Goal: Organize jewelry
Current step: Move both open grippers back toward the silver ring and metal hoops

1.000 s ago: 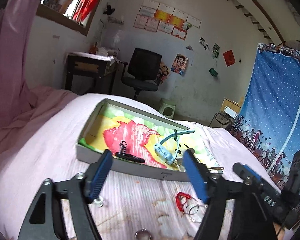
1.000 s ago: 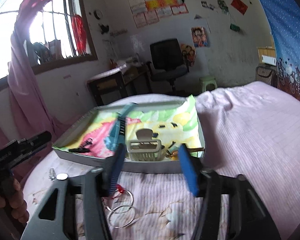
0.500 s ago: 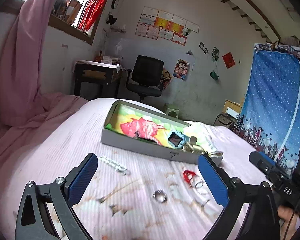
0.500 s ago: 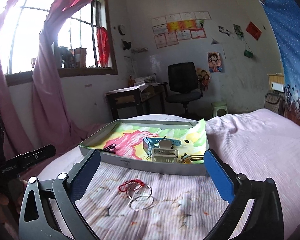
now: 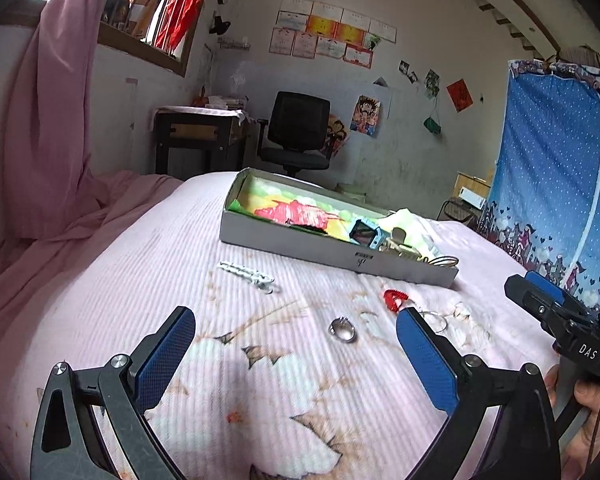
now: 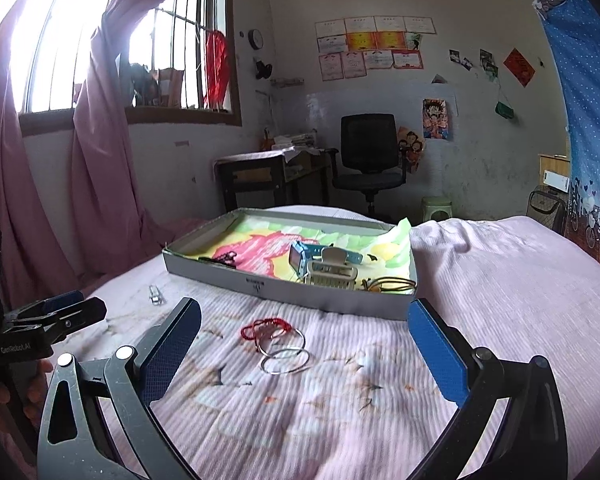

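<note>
A shallow grey box (image 5: 300,243) (image 6: 228,274) with a colourful lining lies on the pink bed. It holds a blue watch (image 6: 300,257), a cream hair claw (image 6: 332,274), a black chain (image 6: 224,258) and gold hoops (image 6: 392,283). On the sheet in front lie a silver ring (image 5: 343,330), a white hair clip (image 5: 248,273), a red cord (image 6: 266,326) and two silver bangles (image 6: 284,354). My left gripper (image 5: 296,344) is open and empty above the sheet. My right gripper (image 6: 304,340) is open and empty, with the bangles between its fingers.
The pink bedspread (image 6: 500,280) covers the bed. A pink curtain (image 5: 48,120) hangs at the left. A desk (image 6: 260,176), black office chair (image 6: 368,160) and blue curtain (image 5: 560,184) stand beyond the bed.
Both grippers have opened wide and pulled back from the box. The blue watch and the cream hair claw now lie in the box.
</note>
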